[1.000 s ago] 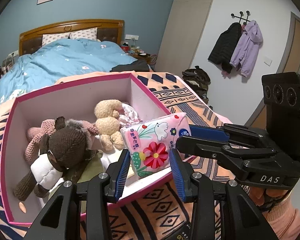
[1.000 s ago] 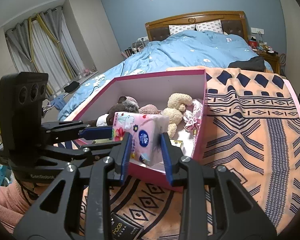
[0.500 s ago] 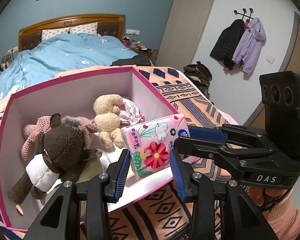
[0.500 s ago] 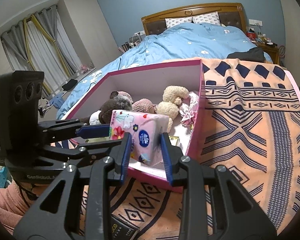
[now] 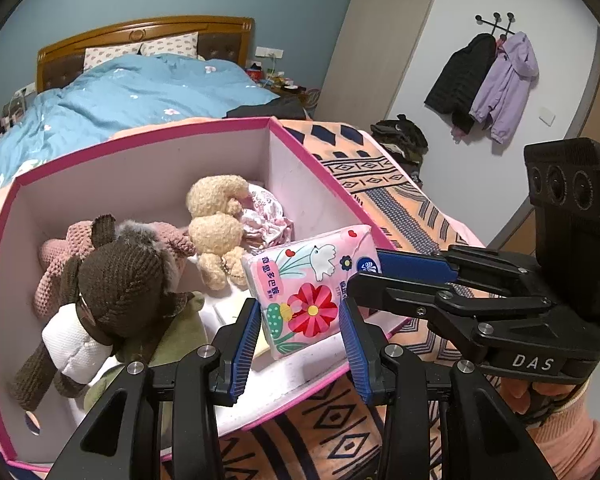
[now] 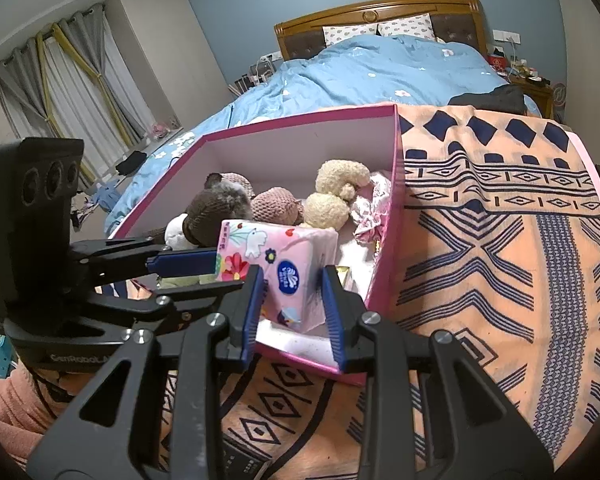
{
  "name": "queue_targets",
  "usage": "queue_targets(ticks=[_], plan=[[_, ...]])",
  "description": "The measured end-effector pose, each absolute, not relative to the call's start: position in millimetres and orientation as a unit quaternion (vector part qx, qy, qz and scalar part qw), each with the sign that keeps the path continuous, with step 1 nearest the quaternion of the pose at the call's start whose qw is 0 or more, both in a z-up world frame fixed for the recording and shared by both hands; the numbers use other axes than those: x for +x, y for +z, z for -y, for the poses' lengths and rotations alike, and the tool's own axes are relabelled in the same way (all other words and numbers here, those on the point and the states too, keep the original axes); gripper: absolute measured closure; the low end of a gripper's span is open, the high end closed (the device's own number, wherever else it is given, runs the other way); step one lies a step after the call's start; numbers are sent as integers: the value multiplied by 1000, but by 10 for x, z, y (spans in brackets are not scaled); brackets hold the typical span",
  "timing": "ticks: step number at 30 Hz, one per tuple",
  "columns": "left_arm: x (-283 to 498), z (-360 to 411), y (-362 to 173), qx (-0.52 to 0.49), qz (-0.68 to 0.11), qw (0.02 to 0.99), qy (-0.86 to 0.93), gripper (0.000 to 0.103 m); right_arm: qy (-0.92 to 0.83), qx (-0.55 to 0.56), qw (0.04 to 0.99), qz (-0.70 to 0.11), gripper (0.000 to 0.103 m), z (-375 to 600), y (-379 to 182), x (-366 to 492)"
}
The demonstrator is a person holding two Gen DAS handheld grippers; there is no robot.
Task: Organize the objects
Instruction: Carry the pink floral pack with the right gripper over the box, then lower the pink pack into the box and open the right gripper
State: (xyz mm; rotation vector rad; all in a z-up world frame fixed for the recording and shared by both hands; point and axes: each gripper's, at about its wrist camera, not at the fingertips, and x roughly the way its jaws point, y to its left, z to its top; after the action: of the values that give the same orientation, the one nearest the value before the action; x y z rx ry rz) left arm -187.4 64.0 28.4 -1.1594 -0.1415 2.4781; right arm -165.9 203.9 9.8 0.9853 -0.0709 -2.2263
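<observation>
1. Pink floral tissue pack (image 5: 314, 286) is grasped by both tools at once: the left gripper (image 5: 300, 334) clenches its near end, and the right gripper (image 5: 396, 276) clamps it from 3 o'clock.
2. In the right wrist view the same pack (image 6: 278, 264) is seen pinched between the right gripper (image 6: 292, 312) jaws, with the left gripper (image 6: 188, 268) holding it from 9 o'clock.
3. The pack is held above the near right corner of the pink box (image 5: 140, 144), over its interior, at 3 o'clock from the brown knitted toy (image 5: 120, 276) and at 5 o'clock from the cream plush (image 5: 216, 220).
4. Compared with a second earlier, the box fills more of both views and the pack sits further over its rim, while both grips are unchanged.
5. It is judged that the placing step is nearly finished; lowering and release remain.
6. The box rests on a patterned blanket (image 6: 500, 240).
</observation>
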Motion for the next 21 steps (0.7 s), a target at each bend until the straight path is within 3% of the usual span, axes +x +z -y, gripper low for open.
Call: queue_targets(ticks=[21], plan=[[-1963, -627, 236, -426, 52, 196, 882, 63, -858, 392, 333, 11, 70, -1976, 92, -1740]])
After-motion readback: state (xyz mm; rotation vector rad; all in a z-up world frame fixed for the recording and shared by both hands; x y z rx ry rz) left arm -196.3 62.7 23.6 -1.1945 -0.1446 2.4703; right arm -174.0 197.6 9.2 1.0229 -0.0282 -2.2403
